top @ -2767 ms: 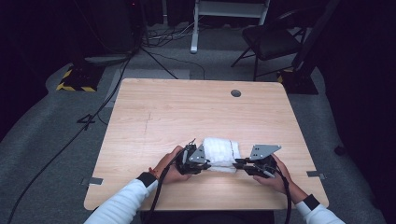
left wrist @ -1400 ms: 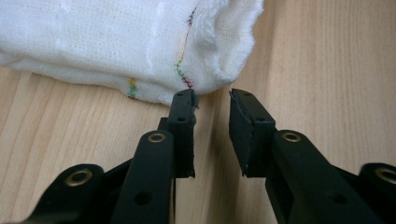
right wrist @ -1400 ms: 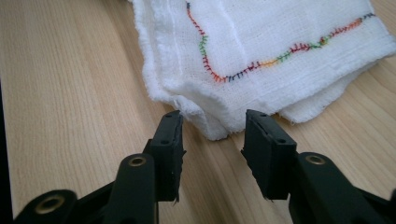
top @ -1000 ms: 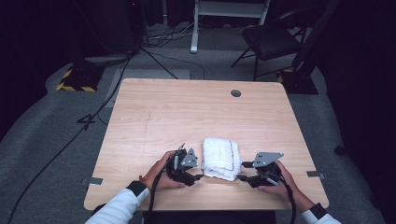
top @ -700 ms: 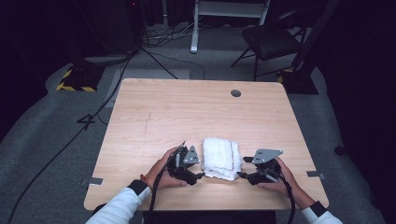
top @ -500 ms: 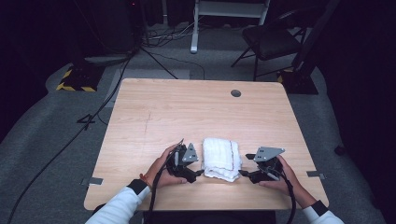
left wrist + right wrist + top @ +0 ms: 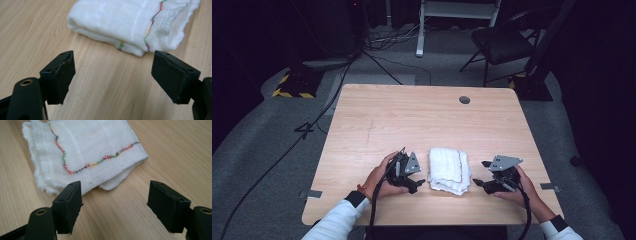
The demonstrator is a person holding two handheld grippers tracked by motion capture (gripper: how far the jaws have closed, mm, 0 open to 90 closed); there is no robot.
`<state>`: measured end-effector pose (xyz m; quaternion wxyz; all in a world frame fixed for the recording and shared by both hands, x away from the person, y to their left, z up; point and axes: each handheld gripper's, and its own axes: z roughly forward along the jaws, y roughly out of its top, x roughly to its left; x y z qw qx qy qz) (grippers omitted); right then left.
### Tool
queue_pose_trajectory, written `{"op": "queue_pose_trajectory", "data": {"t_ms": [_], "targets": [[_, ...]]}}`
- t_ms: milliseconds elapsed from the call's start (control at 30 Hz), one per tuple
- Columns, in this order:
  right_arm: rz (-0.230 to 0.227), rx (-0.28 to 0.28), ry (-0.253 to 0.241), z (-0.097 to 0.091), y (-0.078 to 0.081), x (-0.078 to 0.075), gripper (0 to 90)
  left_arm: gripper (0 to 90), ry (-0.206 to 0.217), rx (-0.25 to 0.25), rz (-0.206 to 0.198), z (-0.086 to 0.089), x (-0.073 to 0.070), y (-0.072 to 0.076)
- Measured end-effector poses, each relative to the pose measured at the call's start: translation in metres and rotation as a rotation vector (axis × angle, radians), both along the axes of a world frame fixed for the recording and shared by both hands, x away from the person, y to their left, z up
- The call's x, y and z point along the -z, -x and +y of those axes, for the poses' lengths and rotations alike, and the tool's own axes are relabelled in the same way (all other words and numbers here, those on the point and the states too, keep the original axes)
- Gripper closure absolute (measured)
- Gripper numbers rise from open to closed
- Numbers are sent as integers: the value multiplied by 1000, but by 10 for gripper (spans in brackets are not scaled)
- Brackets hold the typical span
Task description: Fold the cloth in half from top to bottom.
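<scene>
In the high view a folded white cloth (image 7: 449, 170) lies on the wooden counter (image 7: 427, 120) near its front edge, between the left claw (image 7: 410, 175) and the right claw (image 7: 484, 176), each just beside it and neither touching it; the jaws are too small here to judge, and the person's forearms are cut off at the bottom. In the left gripper view the left claw (image 7: 120, 75) stands with its 2 jaws wide apart and empty over bare wood, the cloth (image 7: 130, 22) just ahead with its rounded fold facing the jaws. If it goes in from here it could catch only the top layer and drag the stack open. In the right gripper view the right claw (image 7: 115, 205) is likewise spread and empty, the cloth (image 7: 87, 152) with its coloured stitching just ahead, loose layered edges nearest. A pinch there could take 1 layer and leave the rest, and how many layers lie beneath is hidden.
</scene>
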<state>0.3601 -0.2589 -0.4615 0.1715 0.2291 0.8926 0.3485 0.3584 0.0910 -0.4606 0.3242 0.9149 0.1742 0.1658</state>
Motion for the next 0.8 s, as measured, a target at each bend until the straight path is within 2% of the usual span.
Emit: {"op": "queue_pose_trajectory", "data": {"t_ms": [233,500,667,800], "targets": [[-7,32,-3,-10,-1,-2,282,198,-15,-31,-4,15,2,2],[-13,65,8,-20,0,-1,288,197,-39,-80,-27,35,6,7],[-23,93,32,-30,1,2,288,197,-89,-112,-53,45,10,13],[-15,126,29,-42,3,4,288,197,-92,-132,-61,55,13,17]]}}
